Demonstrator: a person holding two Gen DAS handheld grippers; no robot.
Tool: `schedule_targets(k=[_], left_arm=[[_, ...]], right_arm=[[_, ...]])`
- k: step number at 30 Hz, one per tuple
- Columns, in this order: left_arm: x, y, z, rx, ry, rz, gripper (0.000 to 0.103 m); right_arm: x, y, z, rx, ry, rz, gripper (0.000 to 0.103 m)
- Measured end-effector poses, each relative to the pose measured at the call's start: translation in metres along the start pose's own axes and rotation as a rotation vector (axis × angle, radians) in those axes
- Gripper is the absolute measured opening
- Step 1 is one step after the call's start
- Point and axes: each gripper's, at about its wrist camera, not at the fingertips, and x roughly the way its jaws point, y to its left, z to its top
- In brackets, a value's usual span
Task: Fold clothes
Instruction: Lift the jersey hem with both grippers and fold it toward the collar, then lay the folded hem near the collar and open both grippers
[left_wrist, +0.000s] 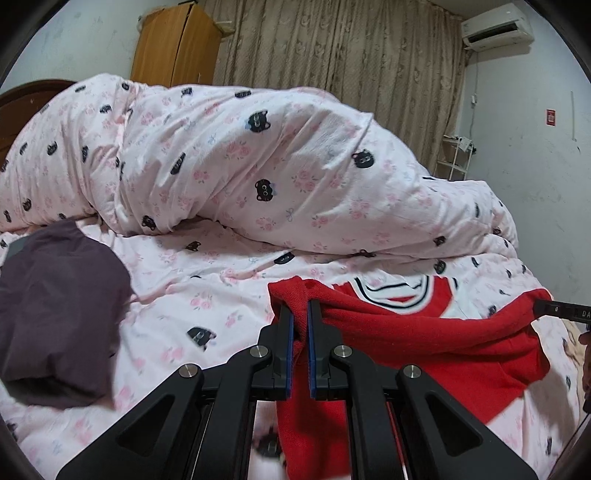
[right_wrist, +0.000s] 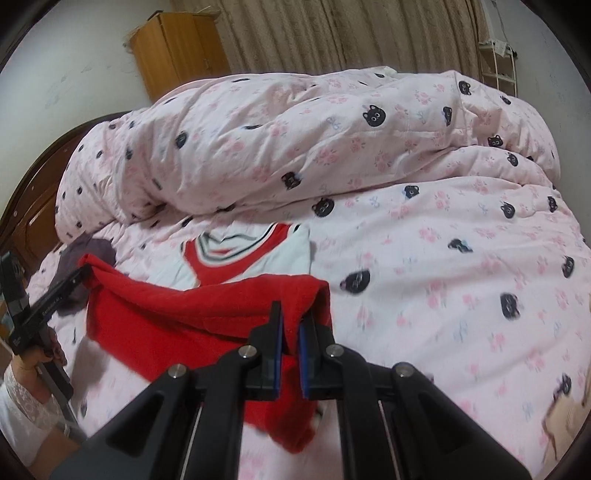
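Observation:
A red knit sweater (left_wrist: 424, 343) with a white panel and striped collar (left_wrist: 391, 291) lies on the pink cat-print bedding (left_wrist: 207, 295). My left gripper (left_wrist: 300, 306) is shut on the sweater's left edge, lifted off the bed. The right gripper's finger (left_wrist: 561, 310) grips the other end at the frame's right. In the right wrist view the same sweater (right_wrist: 192, 314) hangs between both tools: my right gripper (right_wrist: 291, 314) is shut on its right edge, and the left gripper (right_wrist: 74, 280) holds the far corner. The collar (right_wrist: 236, 247) lies flat beyond the raised fold.
A dark purple garment (left_wrist: 59, 317) lies on the bed to the left. A rumpled duvet (left_wrist: 229, 162) is heaped across the back. A wooden wardrobe (left_wrist: 177, 48), curtains (left_wrist: 332, 55) and a white rack (left_wrist: 454, 158) stand behind. A person's hand (right_wrist: 44, 350) holds the left tool.

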Motion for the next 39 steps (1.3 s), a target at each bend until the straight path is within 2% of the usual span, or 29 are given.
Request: schedule_targets(k=[13,26,28,32,36,39], left_arm=[[0.071,0.003,0.014,-0.037,0.087,0.033,0.005],[0.099,0.014,0.013,-0.104,0.135,0.062,0.006],[0.105,0.016,0.012,-0.116,0.16,0.075,0.009],[0.117,0.029,0.006,-0.176,0.219,0.103,0.026],[0.117,0.031,0.004,-0.188,0.22,0.109,0.03],[0.116,0.033,0.002,-0.196,0.222,0.114,0.03]], right_arm=[[0.071,-0.023,0.042,0.025,0.035,-0.026,0.008],[0.112,-0.042,0.051,0.072,0.065,-0.023,0.008],[0.115,-0.043,0.051,0.08,0.067,-0.024,0.008],[0.124,-0.046,0.049,0.088,0.081,-0.038,0.008],[0.132,-0.047,0.048,0.087,0.089,-0.064,0.009],[0.136,-0.044,0.047,0.064,0.091,-0.122,0.02]])
